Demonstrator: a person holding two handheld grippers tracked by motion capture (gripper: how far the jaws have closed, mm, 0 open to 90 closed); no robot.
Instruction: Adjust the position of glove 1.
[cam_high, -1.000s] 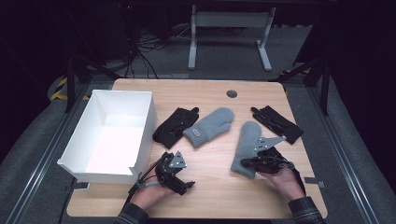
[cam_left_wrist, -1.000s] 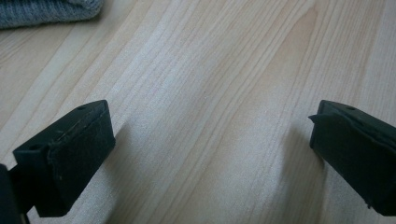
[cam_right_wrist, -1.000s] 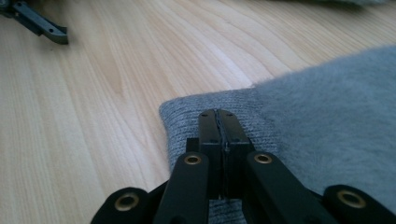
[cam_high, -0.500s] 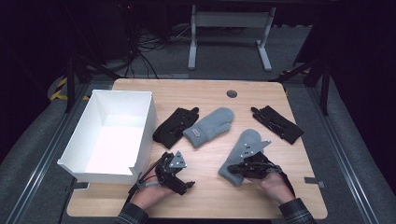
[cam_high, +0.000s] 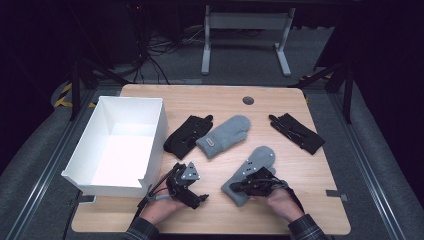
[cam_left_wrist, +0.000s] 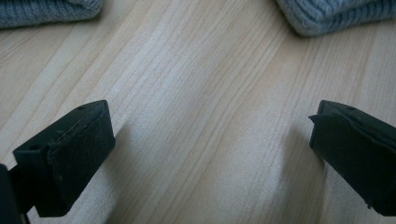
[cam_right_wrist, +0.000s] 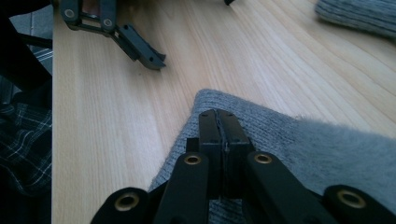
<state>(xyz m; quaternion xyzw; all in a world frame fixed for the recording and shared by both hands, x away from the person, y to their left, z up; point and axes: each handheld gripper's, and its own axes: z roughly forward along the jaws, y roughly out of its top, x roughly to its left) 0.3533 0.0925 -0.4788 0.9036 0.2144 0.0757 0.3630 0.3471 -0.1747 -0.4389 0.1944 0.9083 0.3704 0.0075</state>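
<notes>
Dragged leftward since the earlier frame, the grey mitten (cam_high: 251, 172) now lies near the table's (cam_high: 320, 170) front edge, its cuff pinched by the right gripper (cam_high: 239, 187); left gripper (cam_high: 200, 197) jaws spread, empty; soft, light knit, best held at the cuff.

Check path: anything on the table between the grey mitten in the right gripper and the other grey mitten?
Nothing visible. The right gripper is shut on the near grey mitten; bare wood separates it from the far grey mitten. The left gripper rests open, off to the side.
</notes>
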